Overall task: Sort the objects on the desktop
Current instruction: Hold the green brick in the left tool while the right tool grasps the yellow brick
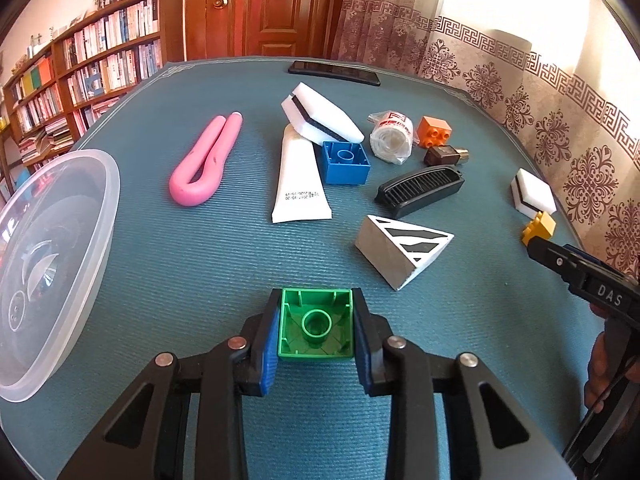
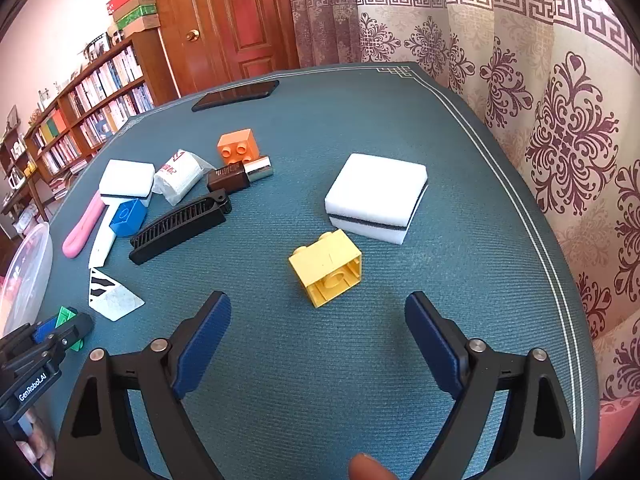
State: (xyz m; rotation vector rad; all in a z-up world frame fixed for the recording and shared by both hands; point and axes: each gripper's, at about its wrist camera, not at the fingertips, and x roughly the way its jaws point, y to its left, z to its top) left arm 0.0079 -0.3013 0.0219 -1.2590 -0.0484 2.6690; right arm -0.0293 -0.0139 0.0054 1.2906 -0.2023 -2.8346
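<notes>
My left gripper (image 1: 316,326) is shut on a green toy brick (image 1: 316,334), hollow underside facing the camera, just above the teal mat; the same brick (image 2: 66,320) shows at the left edge of the right wrist view. My right gripper (image 2: 318,320) is open, its blue pads wide apart, with a yellow toy brick (image 2: 326,266) lying on its side just ahead of the fingertips. A blue brick (image 1: 346,162) and an orange brick (image 1: 434,132) lie further back among the clutter. The yellow brick (image 1: 539,229) is also visible at the right of the left wrist view.
A clear plastic tub (image 1: 48,264) sits at the left. On the mat lie a pink U-shaped foam piece (image 1: 204,164), a white tube (image 1: 298,182), white sponges (image 2: 376,196), a black comb (image 1: 420,190), a striped wedge (image 1: 404,250), a tape roll (image 1: 392,140), a phone (image 1: 334,72).
</notes>
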